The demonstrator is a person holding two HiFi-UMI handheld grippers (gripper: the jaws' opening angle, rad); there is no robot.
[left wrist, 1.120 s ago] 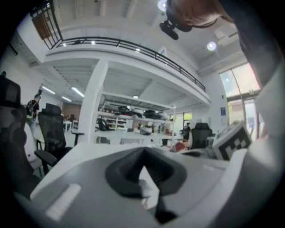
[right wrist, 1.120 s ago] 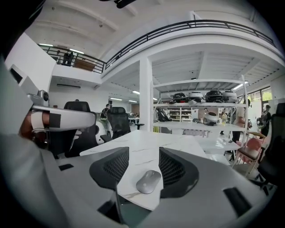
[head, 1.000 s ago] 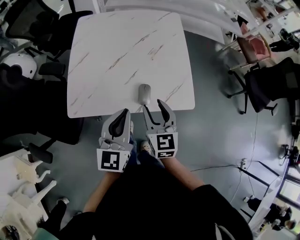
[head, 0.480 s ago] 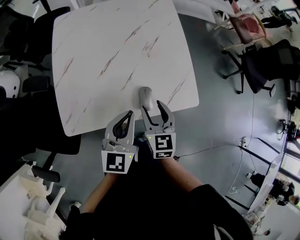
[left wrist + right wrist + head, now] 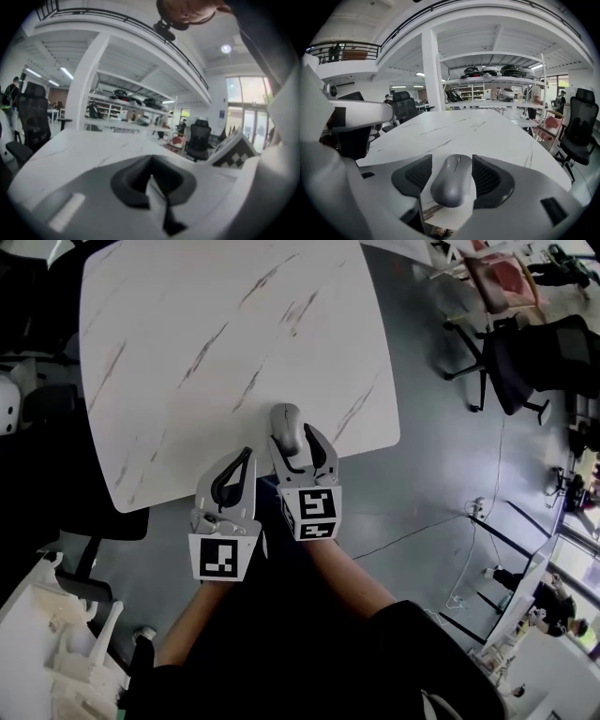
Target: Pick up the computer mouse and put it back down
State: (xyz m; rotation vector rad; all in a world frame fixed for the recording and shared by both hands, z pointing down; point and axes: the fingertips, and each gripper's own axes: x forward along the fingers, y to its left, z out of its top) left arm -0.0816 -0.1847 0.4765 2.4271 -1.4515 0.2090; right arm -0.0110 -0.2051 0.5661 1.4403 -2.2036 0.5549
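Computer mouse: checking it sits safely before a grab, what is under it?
The computer mouse lies on the white marbled table, near its edge. Its body covers the underside, so anything beneath is hidden.

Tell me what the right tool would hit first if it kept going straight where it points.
The mouse: it already lies between the jaws of the right tool, which have just been opening and seem clear of it. Beyond it, only bare table.

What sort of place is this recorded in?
Probably an open-plan office or lab workspace: a white marble-patterned table, black swivel office chairs around it, and tall white open shelving holding equipment beneath a railed mezzanine.
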